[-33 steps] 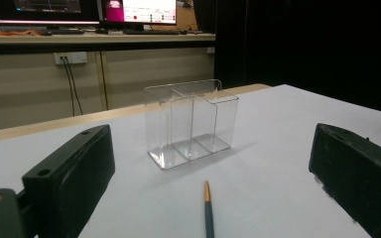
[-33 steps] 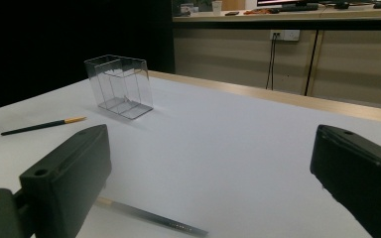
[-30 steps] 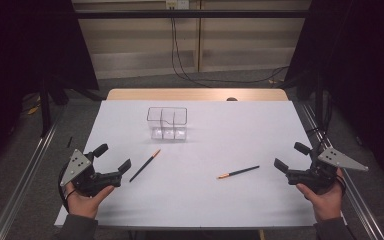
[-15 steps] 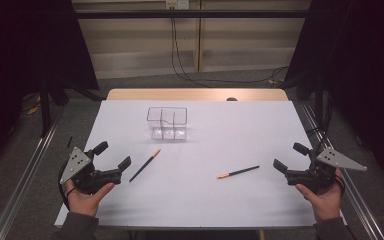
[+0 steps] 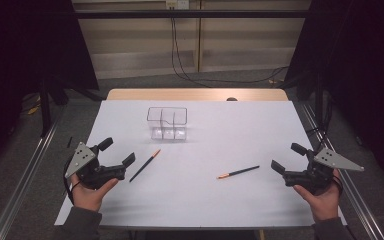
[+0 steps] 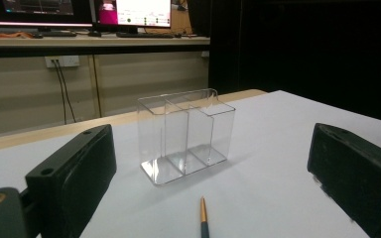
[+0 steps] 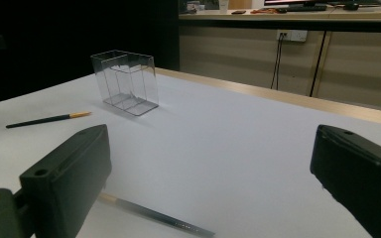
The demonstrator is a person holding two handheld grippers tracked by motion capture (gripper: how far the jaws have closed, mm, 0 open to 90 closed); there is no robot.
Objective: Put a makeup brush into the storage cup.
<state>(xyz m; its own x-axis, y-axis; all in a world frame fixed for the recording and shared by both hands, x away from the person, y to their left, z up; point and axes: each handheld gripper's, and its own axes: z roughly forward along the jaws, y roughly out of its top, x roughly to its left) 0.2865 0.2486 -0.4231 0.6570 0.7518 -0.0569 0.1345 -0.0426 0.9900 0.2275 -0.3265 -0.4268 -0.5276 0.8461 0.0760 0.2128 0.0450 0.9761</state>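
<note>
While both jaws gape empty, left gripper sits just behind one pencil | right gripper beside another pencil, partly hidden | bare table ahead to the clear holder.

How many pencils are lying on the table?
2. One pencil lies near the left tongs, in front of the clear holder; the other pencil lies near the right tongs.

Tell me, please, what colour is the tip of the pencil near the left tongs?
Orange, on a black pencil; clearest in the high view.
</note>
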